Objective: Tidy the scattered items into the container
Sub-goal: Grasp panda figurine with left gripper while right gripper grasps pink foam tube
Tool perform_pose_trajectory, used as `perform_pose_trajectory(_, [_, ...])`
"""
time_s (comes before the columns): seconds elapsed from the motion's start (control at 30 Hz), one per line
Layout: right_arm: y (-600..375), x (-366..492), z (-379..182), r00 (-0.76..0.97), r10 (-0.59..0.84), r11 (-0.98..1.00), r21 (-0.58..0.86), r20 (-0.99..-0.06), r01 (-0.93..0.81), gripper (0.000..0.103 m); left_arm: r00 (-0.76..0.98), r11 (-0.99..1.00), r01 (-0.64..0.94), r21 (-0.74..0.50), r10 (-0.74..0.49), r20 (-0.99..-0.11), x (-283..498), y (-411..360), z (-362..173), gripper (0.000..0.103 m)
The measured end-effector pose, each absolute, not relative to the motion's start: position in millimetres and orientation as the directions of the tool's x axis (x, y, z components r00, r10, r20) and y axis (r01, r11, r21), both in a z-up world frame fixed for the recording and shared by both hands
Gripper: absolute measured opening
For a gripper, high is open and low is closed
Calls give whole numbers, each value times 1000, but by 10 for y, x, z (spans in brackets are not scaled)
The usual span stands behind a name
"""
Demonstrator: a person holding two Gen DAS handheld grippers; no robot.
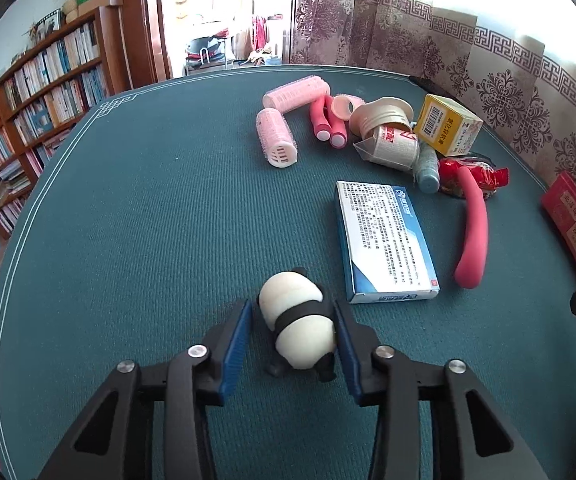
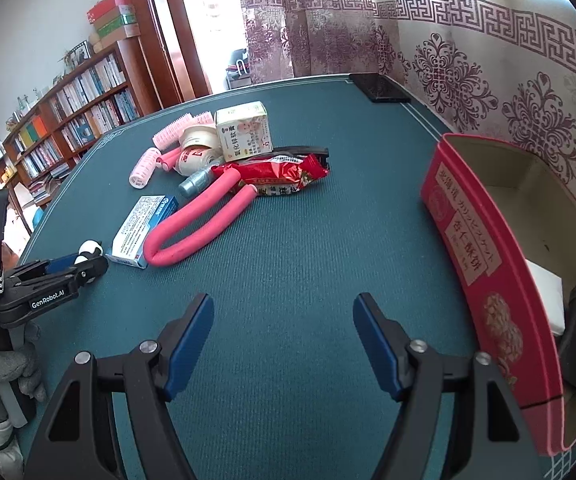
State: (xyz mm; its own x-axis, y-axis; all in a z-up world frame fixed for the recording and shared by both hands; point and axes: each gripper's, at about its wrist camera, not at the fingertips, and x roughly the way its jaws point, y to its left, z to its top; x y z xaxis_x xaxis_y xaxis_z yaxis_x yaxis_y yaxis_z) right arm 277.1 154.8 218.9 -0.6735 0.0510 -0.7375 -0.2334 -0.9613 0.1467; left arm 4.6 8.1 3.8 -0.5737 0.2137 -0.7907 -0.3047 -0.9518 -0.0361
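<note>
Item: my left gripper (image 1: 294, 334), blue pads bracketing a small white-and-black panda figurine (image 1: 298, 320) at the near middle of the green felt table (image 1: 147, 200); right pad touching, left pad showing a sliver of gap, so firm contact is uncertain. Handling, by my estimate: light, rounded, smooth, apt to squirt out; best taken across the belly. My right gripper (image 2: 283, 340): jaws apart, empty. Destination: red cardboard box (image 2: 484, 256), open, far right.

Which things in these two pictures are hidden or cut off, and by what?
- Red box inside: right wrist view, near wall hides most of it.
- Panda toy face: left wrist view, turned down and away.
- Left claw contact: the left pad's touch on the panda is unclear.
</note>
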Motion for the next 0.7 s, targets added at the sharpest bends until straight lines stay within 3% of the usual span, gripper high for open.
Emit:
perform_pose_trajectory(0.17, [1492, 2636, 2171, -658, 19, -968, 152, -753, -201, 76, -576, -948, -314, -47, 230, -784, 47, 61, 43, 39])
perform_pose_trajectory(0.7, [1462, 1661, 2070, -616, -174, -909, 366, -768, -200, 76, -584, -947, -313, -78, 256, -770, 89, -20, 50, 39])
